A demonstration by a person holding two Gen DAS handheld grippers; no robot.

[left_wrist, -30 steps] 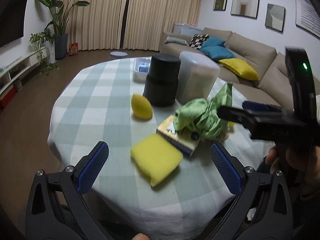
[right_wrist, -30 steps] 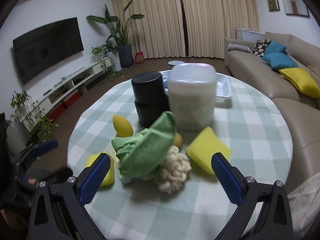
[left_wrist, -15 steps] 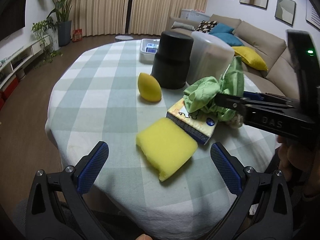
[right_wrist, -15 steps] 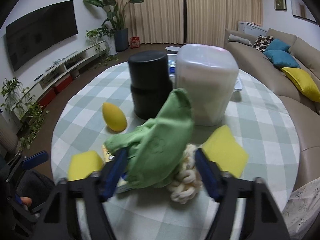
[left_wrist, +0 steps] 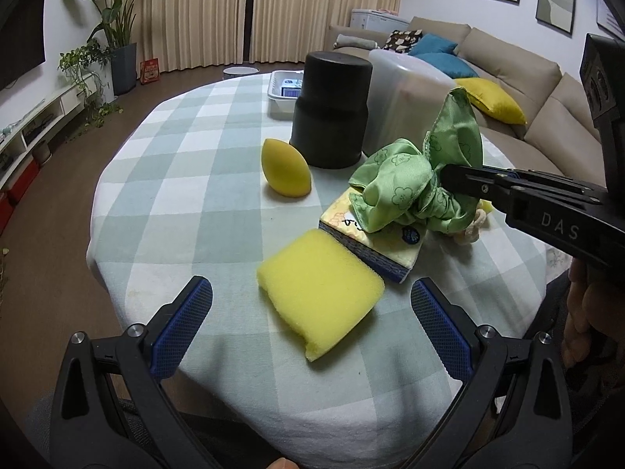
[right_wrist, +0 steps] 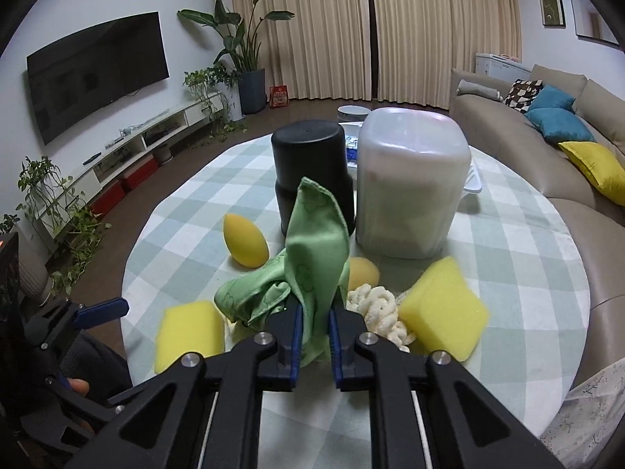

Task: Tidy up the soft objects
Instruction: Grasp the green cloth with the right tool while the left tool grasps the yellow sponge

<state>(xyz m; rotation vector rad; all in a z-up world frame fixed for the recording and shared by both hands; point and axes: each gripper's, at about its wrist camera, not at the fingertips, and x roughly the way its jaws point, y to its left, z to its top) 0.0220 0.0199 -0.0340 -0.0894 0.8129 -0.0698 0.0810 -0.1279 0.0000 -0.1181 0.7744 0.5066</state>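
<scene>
Over the checked table, right tongs pinch the green cloth; left tongs hover spread apart.

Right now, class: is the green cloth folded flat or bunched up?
Bunched up: the green cloth is crumpled, pinched in the right claw, one corner pointing up.

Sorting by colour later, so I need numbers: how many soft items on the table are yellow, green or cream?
Yellow: 4 (sponge, sponge, egg-shaped puff, rounder puff)
Green: 1 (cloth, clamped in the right hand-held gripper)
Cream: 1 (knitted bundle)
Total: 6
</scene>
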